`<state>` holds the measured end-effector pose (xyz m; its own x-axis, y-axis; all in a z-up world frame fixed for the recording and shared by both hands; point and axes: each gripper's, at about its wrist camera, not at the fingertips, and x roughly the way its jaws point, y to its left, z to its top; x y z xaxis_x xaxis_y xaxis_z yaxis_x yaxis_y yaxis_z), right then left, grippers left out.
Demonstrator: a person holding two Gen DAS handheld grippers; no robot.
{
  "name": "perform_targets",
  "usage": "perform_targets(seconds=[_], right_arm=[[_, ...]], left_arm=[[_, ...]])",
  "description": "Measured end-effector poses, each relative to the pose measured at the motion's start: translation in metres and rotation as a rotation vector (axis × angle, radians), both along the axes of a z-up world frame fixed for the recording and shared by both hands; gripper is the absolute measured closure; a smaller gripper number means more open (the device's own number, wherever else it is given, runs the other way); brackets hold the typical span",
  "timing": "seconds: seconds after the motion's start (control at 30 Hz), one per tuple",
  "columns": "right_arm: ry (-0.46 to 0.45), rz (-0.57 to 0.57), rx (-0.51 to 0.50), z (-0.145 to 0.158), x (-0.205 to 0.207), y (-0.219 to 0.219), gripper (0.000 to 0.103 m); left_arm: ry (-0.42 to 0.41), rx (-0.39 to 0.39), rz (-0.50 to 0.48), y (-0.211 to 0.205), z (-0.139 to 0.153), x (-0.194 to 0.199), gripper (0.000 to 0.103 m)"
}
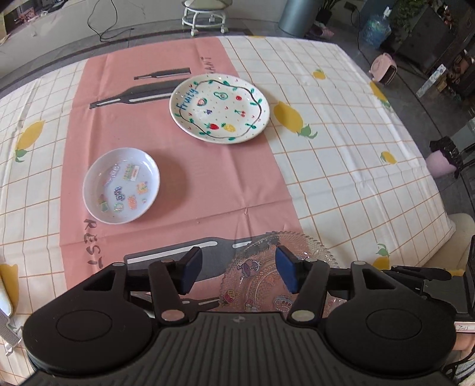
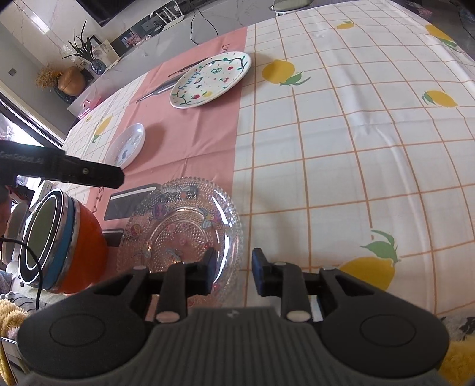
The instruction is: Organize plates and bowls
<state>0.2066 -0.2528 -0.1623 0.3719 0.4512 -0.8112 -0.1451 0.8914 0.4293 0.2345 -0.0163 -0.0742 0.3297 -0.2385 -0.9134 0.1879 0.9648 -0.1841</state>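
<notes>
A clear beaded glass plate (image 1: pixel 258 282) (image 2: pixel 178 225) with cartoon stickers lies on the pink table runner near the front edge. My left gripper (image 1: pixel 239 271) hovers above it, open, with nothing between its blue pads. My right gripper (image 2: pixel 234 268) is open too; the glass plate's right rim lies between its fingers, and a gap shows on both sides. A small pale dish (image 1: pixel 121 185) (image 2: pixel 127 145) with stickers sits further back on the left. At the far end of the runner lies a white plate (image 1: pixel 219 110) (image 2: pixel 210 80) painted with fruit.
The checked lemon tablecloth (image 1: pixel 341 148) (image 2: pixel 356 148) covers the table to the right of the runner. An orange and blue round device (image 2: pixel 59 237) and a black bar (image 2: pixel 74 172) stand left of the glass plate. A white stool (image 1: pixel 204 17) is beyond the far edge.
</notes>
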Motion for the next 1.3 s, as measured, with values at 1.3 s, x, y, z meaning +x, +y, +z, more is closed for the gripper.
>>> perform_targets(seconds=[1.3], right_arm=[[-0.13, -0.454, 0.184, 0.037, 0.148, 0.018, 0.072]], left_arm=[[-0.1, -0.426, 0.156, 0.156, -0.041, 0.094, 0.041]])
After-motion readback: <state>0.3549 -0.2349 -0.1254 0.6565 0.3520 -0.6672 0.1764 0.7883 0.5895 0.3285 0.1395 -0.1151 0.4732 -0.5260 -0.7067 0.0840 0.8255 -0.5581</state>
